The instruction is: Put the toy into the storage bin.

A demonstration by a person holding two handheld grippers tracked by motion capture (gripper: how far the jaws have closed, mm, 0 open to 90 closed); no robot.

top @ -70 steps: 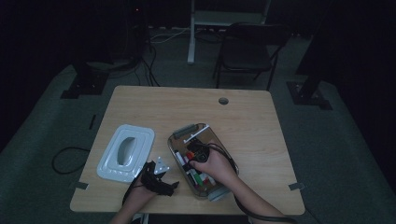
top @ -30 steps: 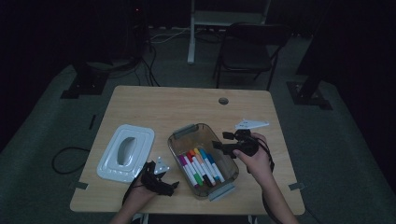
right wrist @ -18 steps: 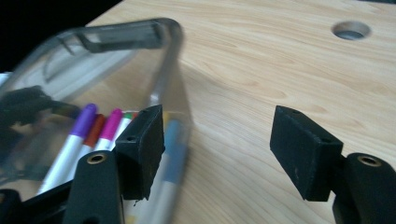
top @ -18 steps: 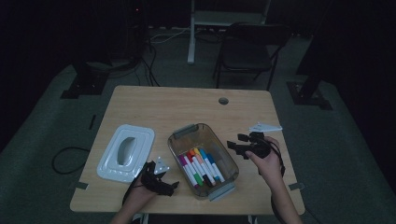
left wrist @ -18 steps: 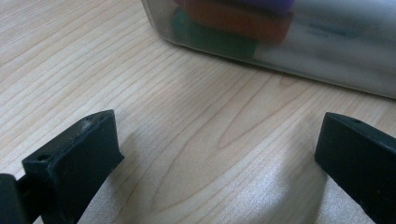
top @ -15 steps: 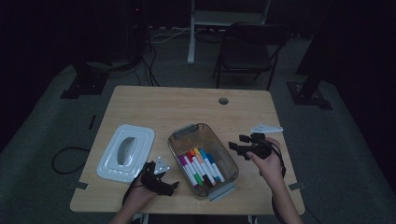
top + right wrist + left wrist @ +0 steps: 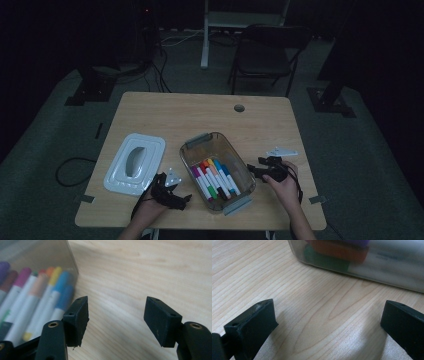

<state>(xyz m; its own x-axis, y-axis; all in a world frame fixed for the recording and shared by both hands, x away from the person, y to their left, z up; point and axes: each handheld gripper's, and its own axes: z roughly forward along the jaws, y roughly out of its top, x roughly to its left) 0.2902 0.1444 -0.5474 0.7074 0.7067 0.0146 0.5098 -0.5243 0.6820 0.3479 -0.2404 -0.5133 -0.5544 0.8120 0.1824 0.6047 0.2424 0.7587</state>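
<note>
The clear plastic bin (image 7: 218, 170) of markers (image 7: 215, 179) is sitting near the middle of the tabletop (image 7: 200, 112), between the two grippers. The right gripper (image 7: 252, 170) is hovering just beside the bin's right wall, its jaws standing apart with nothing between them and bare wood showing below. The right hand (image 7: 282, 181) is reaching in from the near edge, pointing that gripper left toward the bin. The left gripper (image 7: 186, 199) is lying low on the tabletop just off the bin's near-left corner, jaws wide and empty, with the left hand (image 7: 152, 204) behind it. The bin is standing open, the markers lying side by side inside, caps purple, orange, yellow, blue and green. A white lid (image 7: 134, 162) is resting well to the left.
</note>
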